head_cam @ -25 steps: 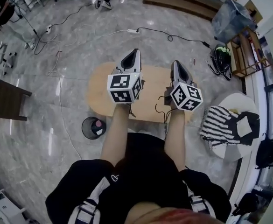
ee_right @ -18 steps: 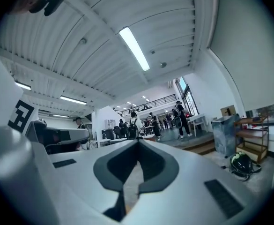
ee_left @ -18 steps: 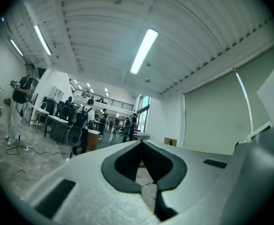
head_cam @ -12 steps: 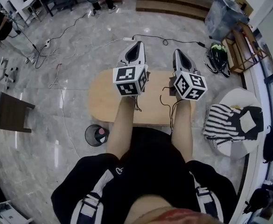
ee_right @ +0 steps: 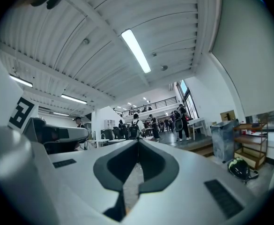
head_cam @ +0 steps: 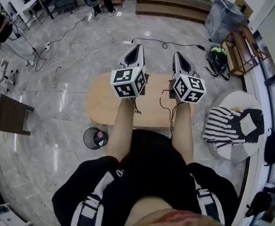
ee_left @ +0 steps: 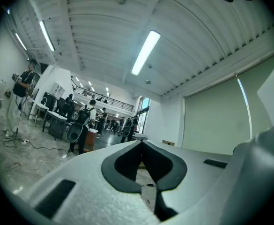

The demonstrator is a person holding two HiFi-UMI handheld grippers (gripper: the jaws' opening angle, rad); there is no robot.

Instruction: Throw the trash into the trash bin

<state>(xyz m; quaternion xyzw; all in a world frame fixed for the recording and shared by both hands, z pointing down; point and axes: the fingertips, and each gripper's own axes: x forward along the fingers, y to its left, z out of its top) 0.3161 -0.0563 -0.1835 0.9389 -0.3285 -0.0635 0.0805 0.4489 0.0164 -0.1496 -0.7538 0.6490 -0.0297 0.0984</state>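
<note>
The grey marble floor (head_cam: 43, 126) fills most of the head view. At the middle of the frame stands an oval wooden desk (head_cam: 102, 102), and what shows of its top is bare; no trash can be made out there. At the right edge of the frame a striped cloth (head_cam: 219, 126) lies on a round white stand, well apart from the work.

The trash bin (head_cam: 86, 136), small, dark and round, sits on the floor just below the desk's lower left end. A pink scrap (head_cam: 99, 134) shows inside it, which is the only trash in sight.

The 2 tools are held level, side by side over the desk. The left tool (head_cam: 137, 47) has its jaws together with nothing between them, and so does the right tool (head_cam: 176, 54); each tool's own view shows the tips meeting on empty air.

My reading is that the throwing step is finished, or nearly so. The next move calls for a check of the desk and floor for anything left. If something turns up, 1 tool must part its jaws, clamp it and carry it down to the bin at the lower left.
</note>
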